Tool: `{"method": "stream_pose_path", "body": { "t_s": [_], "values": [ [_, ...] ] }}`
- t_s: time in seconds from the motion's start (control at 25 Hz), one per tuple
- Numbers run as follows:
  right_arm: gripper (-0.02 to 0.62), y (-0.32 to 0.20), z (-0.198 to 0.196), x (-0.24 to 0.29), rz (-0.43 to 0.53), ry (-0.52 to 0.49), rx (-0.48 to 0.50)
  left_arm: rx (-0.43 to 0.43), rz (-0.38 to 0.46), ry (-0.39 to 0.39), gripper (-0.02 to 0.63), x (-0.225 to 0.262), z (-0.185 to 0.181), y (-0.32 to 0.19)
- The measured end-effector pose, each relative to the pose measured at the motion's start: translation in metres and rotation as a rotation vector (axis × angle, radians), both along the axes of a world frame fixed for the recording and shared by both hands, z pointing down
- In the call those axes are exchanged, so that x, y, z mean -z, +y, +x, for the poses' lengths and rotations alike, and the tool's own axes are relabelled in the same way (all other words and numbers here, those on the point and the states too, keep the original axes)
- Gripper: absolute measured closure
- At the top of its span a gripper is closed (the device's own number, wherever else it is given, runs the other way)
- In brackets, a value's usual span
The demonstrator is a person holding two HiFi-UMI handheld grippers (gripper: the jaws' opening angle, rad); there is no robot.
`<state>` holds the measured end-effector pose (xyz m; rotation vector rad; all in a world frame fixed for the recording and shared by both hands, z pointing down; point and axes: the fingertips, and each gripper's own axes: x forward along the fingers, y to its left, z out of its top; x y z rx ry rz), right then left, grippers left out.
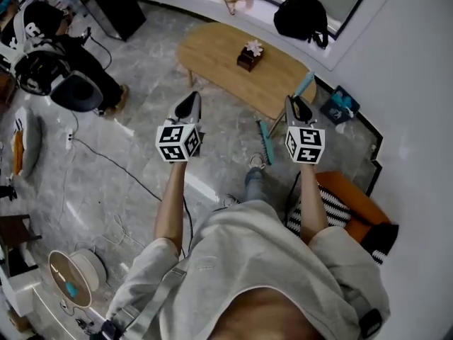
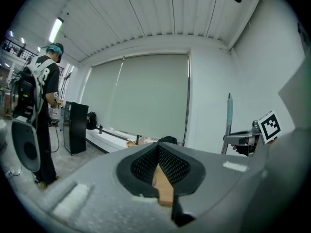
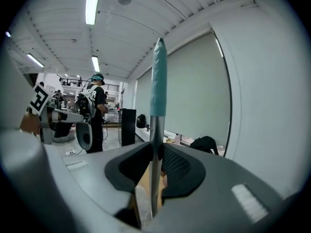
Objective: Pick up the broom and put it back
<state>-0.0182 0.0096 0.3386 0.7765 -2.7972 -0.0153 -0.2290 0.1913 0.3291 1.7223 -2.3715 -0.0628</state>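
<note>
The broom stands upright in front of me, its teal brush head (image 1: pixel 265 142) near the floor and its teal grip (image 1: pixel 306 83) leaning toward the wall. My right gripper (image 1: pixel 296 103) is shut on the metal handle (image 3: pixel 154 149), which runs up between the jaws to the teal grip (image 3: pixel 158 81). My left gripper (image 1: pixel 189 100) hovers level beside it to the left, shut with nothing held; its pads (image 2: pixel 167 161) meet. The broom handle (image 2: pixel 229 125) also shows at the right of the left gripper view.
An oval wooden table (image 1: pixel 212 48) with a small flower box (image 1: pixel 249 55) stands just ahead. A black backpack (image 1: pixel 301 16) lies on the window ledge. A person with a backpack (image 1: pixel 49 55) stands far left. Cables (image 1: pixel 106 161) cross the floor; an orange seat (image 1: pixel 354 193) is at right.
</note>
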Motion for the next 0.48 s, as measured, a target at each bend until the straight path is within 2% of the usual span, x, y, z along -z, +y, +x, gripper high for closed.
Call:
{"method": "stream_pose_path", "body": {
  "t_s": [0.24, 0.48],
  "values": [
    [0.517, 0.032, -0.082, -0.007, -0.005, 0.014, 0.14, 0.116, -0.028, 0.015, 0.604, -0.009, -0.048, 0.048],
    [0.517, 0.026, -0.151, -0.024, -0.041, 0.02, 0.228, 0.176, -0.057, 0.032, 0.604, -0.022, -0.086, 0.044]
  ]
}}
